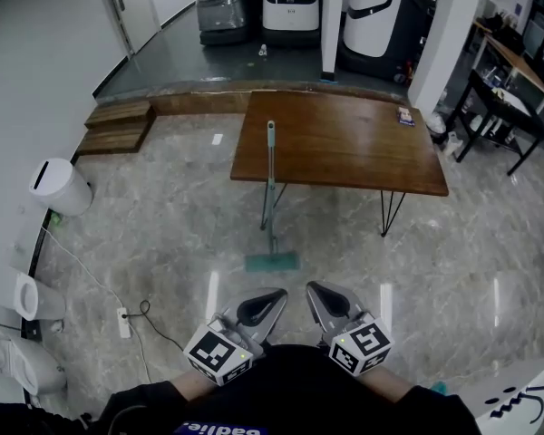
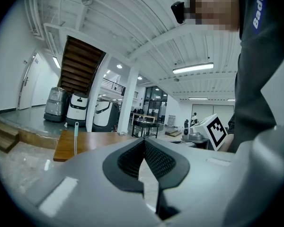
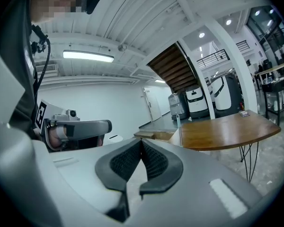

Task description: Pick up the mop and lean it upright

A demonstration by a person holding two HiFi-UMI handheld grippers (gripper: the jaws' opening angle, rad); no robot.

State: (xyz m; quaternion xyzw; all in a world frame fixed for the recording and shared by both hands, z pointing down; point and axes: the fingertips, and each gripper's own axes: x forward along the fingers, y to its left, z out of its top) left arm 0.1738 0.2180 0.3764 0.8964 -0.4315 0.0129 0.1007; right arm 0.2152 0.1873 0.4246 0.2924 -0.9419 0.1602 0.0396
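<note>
The mop (image 1: 270, 198) stands nearly upright, its pale green handle resting against the near edge of the brown wooden table (image 1: 344, 143) and its flat green head (image 1: 272, 262) on the marble floor. Both grippers are low in the head view, short of the mop head and apart from it. My left gripper (image 1: 270, 299) is shut and empty; my right gripper (image 1: 319, 293) beside it is shut and empty too. In the left gripper view the closed jaws (image 2: 143, 142) point toward the handle (image 2: 76, 135). The right gripper view shows closed jaws (image 3: 141, 142) and the handle (image 3: 178, 123).
A white bin (image 1: 62, 187) and a power strip with its cable (image 1: 122, 323) lie at the left. Wooden steps (image 1: 118, 125) sit at the back left, cleaning machines (image 1: 290, 3) behind the table, a black desk (image 1: 503, 107) at the right. A small object (image 1: 405, 115) is on the table.
</note>
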